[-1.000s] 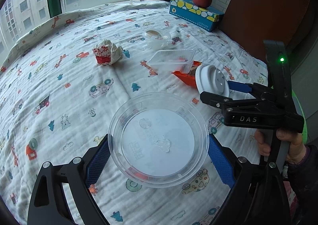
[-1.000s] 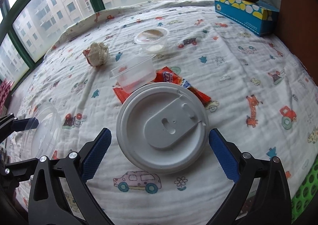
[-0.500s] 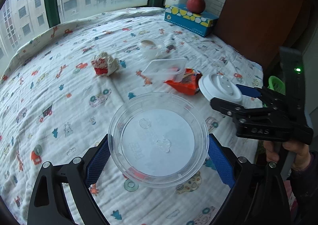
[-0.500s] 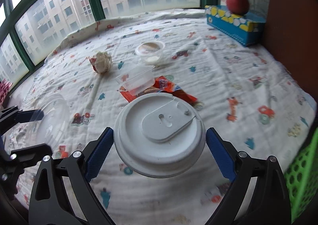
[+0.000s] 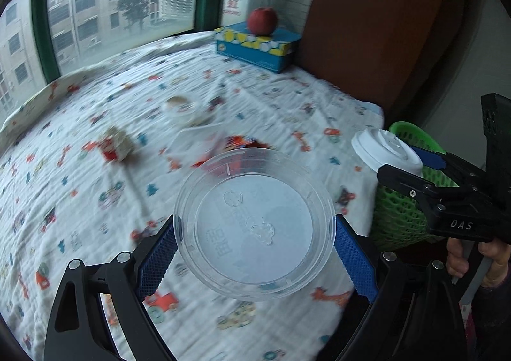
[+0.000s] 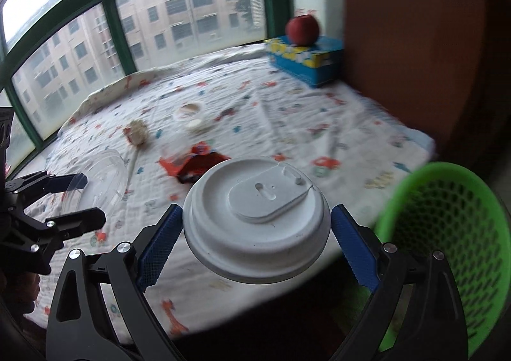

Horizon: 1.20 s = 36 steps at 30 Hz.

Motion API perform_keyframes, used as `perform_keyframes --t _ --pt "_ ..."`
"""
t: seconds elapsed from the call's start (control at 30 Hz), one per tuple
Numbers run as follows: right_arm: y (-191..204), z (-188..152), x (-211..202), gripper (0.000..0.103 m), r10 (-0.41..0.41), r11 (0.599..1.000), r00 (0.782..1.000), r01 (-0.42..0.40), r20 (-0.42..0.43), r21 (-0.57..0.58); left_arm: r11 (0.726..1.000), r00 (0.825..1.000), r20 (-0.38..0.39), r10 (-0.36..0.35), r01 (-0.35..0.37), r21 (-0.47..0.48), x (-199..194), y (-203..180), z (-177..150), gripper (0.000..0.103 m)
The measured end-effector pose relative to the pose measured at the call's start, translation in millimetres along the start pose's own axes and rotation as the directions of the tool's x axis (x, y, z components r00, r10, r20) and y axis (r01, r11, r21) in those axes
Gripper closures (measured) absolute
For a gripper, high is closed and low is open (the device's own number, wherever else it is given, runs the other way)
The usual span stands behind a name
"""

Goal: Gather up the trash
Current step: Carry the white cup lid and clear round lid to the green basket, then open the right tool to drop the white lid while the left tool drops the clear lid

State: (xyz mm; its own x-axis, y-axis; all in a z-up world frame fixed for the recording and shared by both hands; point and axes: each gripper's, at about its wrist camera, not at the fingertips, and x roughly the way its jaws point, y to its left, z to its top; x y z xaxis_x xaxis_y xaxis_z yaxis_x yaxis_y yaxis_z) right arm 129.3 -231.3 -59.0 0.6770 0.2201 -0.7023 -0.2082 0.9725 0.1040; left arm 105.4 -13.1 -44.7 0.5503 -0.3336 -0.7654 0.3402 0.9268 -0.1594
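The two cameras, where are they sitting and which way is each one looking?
Left wrist: on the left gripper, looking down along its fingers at the clear lid they hold; a hand holds the right gripper.
Right wrist: on the right gripper, looking down along its fingers at the white cup lid they hold, the green basket beside.
Both show the patterned bedsheet, apple, blue box, each other's gripper.

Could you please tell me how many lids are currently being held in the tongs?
2: a clear plastic lid clamped in the left tongs, and a white cup lid clamped in the right tongs, near the green basket.
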Motion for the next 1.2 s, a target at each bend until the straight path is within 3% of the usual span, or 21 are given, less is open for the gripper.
perform_keyframes --t 0.63,1.2 --pt "-108.6 -30.9 -54.5 0.011 -0.186 0.971 0.983 0.183 0.006 0.151 0.981 0.994 0.000 -0.105 0.104 0.165 24.0 -108.7 45.1 0.014" --pt "-163.8 -57.8 -67.6 0.010 -0.237 0.936 0.971 0.236 -0.030 0.260 0.956 0.988 -0.023 -0.153 0.153 0.251 44.4 -173.7 72.4 0.014"
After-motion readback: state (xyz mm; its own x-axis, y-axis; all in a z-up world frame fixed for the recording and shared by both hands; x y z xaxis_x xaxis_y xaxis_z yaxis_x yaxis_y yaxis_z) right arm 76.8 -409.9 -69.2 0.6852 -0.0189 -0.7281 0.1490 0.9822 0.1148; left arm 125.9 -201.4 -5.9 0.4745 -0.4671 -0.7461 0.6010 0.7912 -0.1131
